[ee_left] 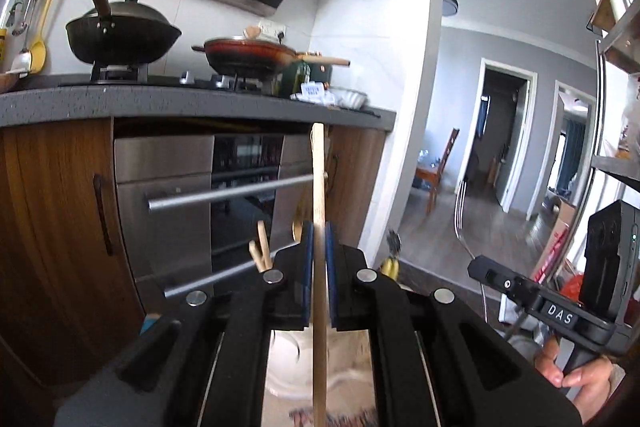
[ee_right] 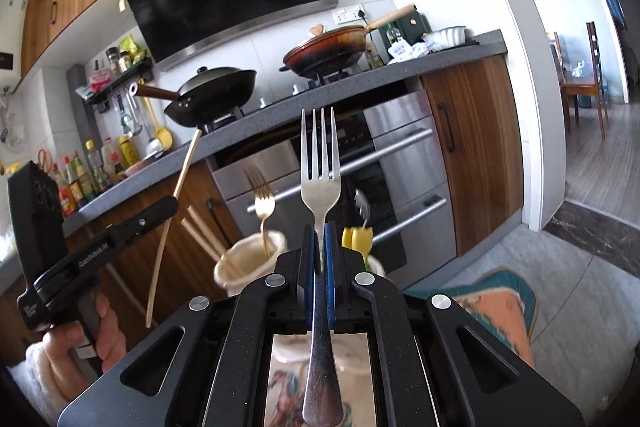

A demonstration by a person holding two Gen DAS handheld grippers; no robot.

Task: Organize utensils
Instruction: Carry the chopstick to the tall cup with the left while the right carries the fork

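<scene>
Cream holder (ee_right: 256, 259) contains gold fork (ee_right: 262, 205); left gripper (ee_left: 319, 259) clamps chopstick (ee_left: 319, 187), right gripper (ee_right: 319, 259) clamps silver fork (ee_right: 320, 183).

A single pale wooden chopstick (ee_left: 319, 227) stands nearly upright, pinched partway along its length between blue pads; in the right wrist view it (ee_right: 173, 201) slants, upper end leaning right. A silver four-tined fork (ee_right: 320, 187) points tines up, its handle clamped at the neck and its speckled end running down toward the camera. Beyond it a cream, wavy-rimmed holder (ee_right: 250, 259) stands with a gold fork (ee_right: 262, 205) in it, tines up, and a few more wooden chopsticks (ee_right: 202, 233) leaning left. Just right of the silver fork is a yellow holder (ee_right: 357, 238) with a dark-headed utensil (ee_right: 363, 205) rising from it, blurred.
</scene>
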